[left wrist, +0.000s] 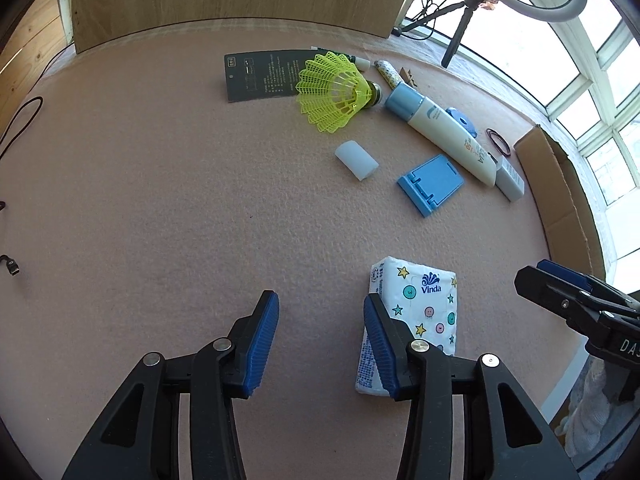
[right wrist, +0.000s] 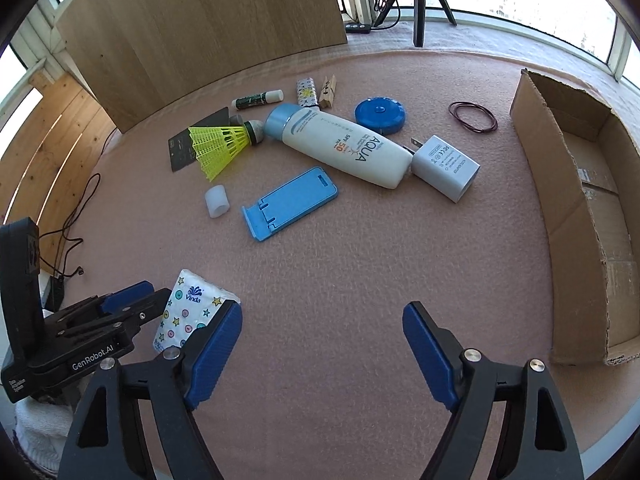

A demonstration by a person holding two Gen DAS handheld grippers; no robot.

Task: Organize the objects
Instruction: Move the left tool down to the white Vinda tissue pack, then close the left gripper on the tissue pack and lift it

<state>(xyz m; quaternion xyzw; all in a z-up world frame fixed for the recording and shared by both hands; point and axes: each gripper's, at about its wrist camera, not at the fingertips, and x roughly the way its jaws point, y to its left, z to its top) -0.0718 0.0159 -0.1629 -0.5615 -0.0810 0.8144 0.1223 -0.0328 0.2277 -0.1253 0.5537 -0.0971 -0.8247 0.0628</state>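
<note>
A Vinda tissue pack with stars and smiley dots lies flat on the pink mat. My left gripper stands open just left of it. Its right finger overlaps the pack's left edge, and only mat shows between the blue pads. In the right wrist view the same pack lies between the left gripper and my right gripper's left finger. My right gripper is open wide over bare mat. To its right stands an open cardboard box.
Further back lie a yellow shuttlecock, a sunscreen bottle, a blue phone stand, a white cylinder, a white charger, a blue tape measure and hair ties. A wooden board and a tripod stand behind.
</note>
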